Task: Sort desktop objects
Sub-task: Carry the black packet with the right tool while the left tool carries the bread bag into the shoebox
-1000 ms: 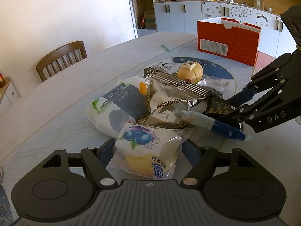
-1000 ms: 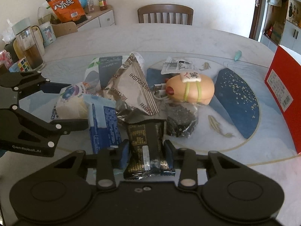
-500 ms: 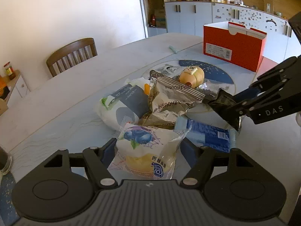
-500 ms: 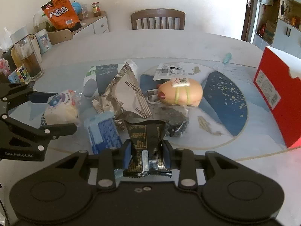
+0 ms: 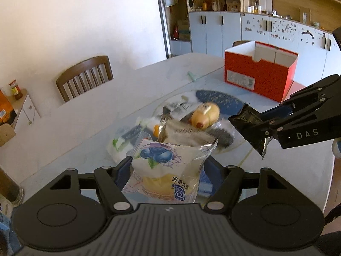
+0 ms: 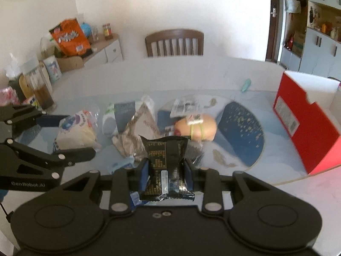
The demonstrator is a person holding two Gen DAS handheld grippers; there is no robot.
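Snack packets are what both hands are carrying: the left gripper (image 5: 166,170) pinches a clear blueberry cake packet (image 5: 168,170) by its sides, and the right gripper (image 6: 166,168) is clamped on a black foil packet (image 6: 167,166), both clear of the tabletop. The sensible course, I'd say, is to hold each squeeze steady, since the crinkly film could slide, and to carry both well above the heap towards the open red box (image 5: 260,68) at the far right, which looks the likely bin. On the pale marble table (image 6: 191,74) remain a silver foil bag (image 6: 138,132), a white pouch (image 6: 119,115) and a yellowish oval toy (image 6: 200,128). A wooden chair (image 6: 174,42) stands beyond, with cabinets and shelves along the wall.
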